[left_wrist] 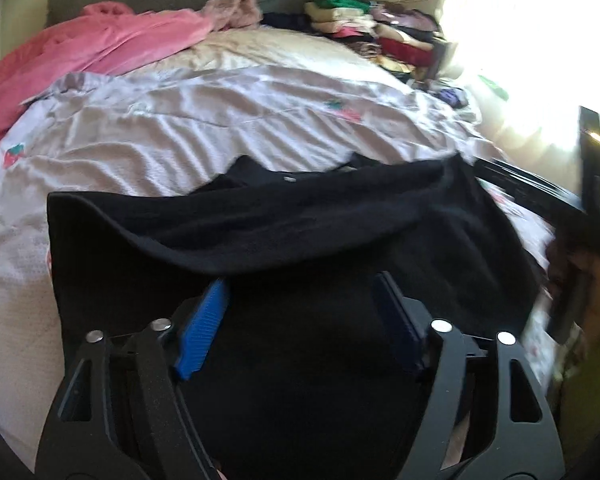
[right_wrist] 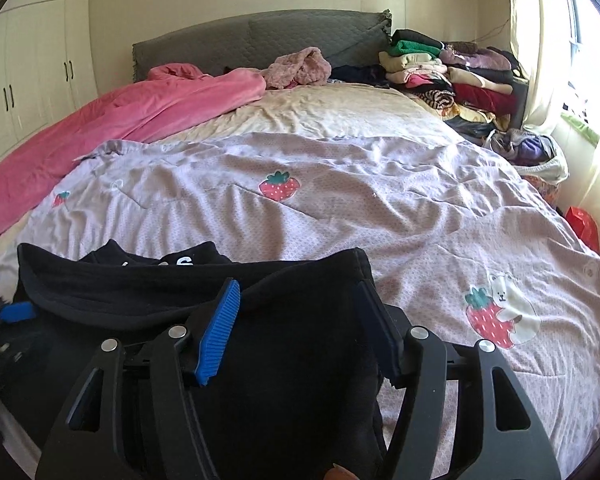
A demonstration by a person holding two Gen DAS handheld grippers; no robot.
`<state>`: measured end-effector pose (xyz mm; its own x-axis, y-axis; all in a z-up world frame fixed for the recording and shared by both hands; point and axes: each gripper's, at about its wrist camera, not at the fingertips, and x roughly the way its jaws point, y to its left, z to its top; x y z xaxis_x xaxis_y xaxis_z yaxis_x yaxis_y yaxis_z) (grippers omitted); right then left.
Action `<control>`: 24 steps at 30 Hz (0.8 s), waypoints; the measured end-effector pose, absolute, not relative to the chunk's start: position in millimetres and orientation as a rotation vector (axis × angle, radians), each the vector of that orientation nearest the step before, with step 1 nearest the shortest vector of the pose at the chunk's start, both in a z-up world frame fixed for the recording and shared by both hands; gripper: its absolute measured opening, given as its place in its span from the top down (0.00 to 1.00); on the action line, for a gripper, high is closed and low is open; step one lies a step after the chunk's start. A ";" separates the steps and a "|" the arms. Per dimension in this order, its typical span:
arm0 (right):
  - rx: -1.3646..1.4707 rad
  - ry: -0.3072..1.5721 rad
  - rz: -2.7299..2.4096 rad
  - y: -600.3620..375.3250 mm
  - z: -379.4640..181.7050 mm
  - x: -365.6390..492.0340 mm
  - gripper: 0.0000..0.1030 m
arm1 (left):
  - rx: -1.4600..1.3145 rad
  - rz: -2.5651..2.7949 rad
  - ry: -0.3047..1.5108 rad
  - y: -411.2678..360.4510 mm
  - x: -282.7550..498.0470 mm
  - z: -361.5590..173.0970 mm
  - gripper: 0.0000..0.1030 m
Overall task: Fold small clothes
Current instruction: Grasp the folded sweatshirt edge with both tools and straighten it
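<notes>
There is one black top [right_wrist: 148, 296] and two grippers, the left gripper [left_wrist: 304, 312] and the right gripper [right_wrist: 296, 328]. One bed [right_wrist: 340, 112] has one pink blanket [right_wrist: 112, 120] and one strawberry quilt [right_wrist: 420, 216]. One pile of clothes [right_wrist: 452, 76] sits by it.

The garment [right_wrist: 284, 360] in front of me is black, with a bit of white lettering [right_wrist: 184, 261] near its collar. My left hand-held gripper [left_wrist: 304, 312] and my right hand-held gripper [right_wrist: 300, 328] are black with ribbed blue pads [right_wrist: 218, 332]. The quilt [right_wrist: 380, 200] beneath is pale lilac, printed with red strawberries [right_wrist: 279, 186] topped in green and a white bear [right_wrist: 508, 300]. Farther back lie a pink blanket [right_wrist: 140, 108], a cream sheet [right_wrist: 320, 112] and a grey headboard [right_wrist: 240, 40].
</notes>
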<state>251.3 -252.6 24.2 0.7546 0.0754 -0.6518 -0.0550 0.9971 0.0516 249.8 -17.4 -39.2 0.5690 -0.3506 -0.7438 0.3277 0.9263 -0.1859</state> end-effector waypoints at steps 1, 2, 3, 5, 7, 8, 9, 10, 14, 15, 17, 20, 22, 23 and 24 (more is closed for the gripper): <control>0.033 0.714 0.067 -253.6 24.3 250.3 0.41 | -0.032 -0.382 0.895 -15.5 257.7 -42.5 0.28; 0.036 0.714 0.059 -256.5 24.6 249.2 0.40 | -0.040 -0.357 0.905 -12.7 268.0 -45.4 0.28; 0.039 0.713 0.056 -258.3 24.9 248.8 0.40 | -0.052 -0.336 0.908 -9.3 273.9 -46.2 0.28; 0.052 0.717 0.043 -264.8 24.9 247.9 0.38 | -0.097 -0.304 0.903 -0.3 282.8 -44.4 0.27; 0.059 0.719 0.026 -270.7 24.6 247.6 0.34 | -0.136 -0.273 0.886 7.5 286.5 -40.1 0.24; 0.071 0.723 0.016 -275.3 24.0 248.1 0.34 | -0.151 -0.256 0.875 11.8 287.2 -37.7 0.24; 0.079 0.728 0.010 -278.1 23.5 248.6 0.34 | -0.161 -0.246 0.869 15.3 286.3 -35.8 0.24; 0.084 0.732 0.007 -280.3 22.3 248.8 0.34 | -0.164 -0.242 0.864 18.3 284.4 -34.2 0.24; 0.079 0.755 0.006 -282.3 17.9 249.4 0.32 | -0.162 -0.231 0.848 25.8 272.0 -28.2 0.24; 0.075 0.757 0.010 -281.3 17.3 249.3 0.32 | -0.162 -0.230 0.842 27.8 269.4 -26.8 0.23; 0.059 0.761 0.019 -278.1 16.0 248.9 0.32 | -0.146 -0.215 0.823 32.2 260.0 -22.4 0.21; 0.017 0.765 0.020 -272.7 14.0 249.5 0.31 | -0.095 -0.188 0.802 37.5 251.3 -21.7 0.18; -0.010 0.785 0.023 -270.8 9.3 255.0 0.30 | -0.027 -0.125 0.810 44.4 248.8 -28.4 0.18; -0.017 0.794 0.015 -271.6 6.0 258.3 0.30 | -0.015 -0.099 0.815 47.8 249.2 -31.1 0.18; -0.024 0.809 0.002 -272.9 0.9 263.2 0.30 | -0.016 -0.075 0.827 54.3 250.2 -34.6 0.18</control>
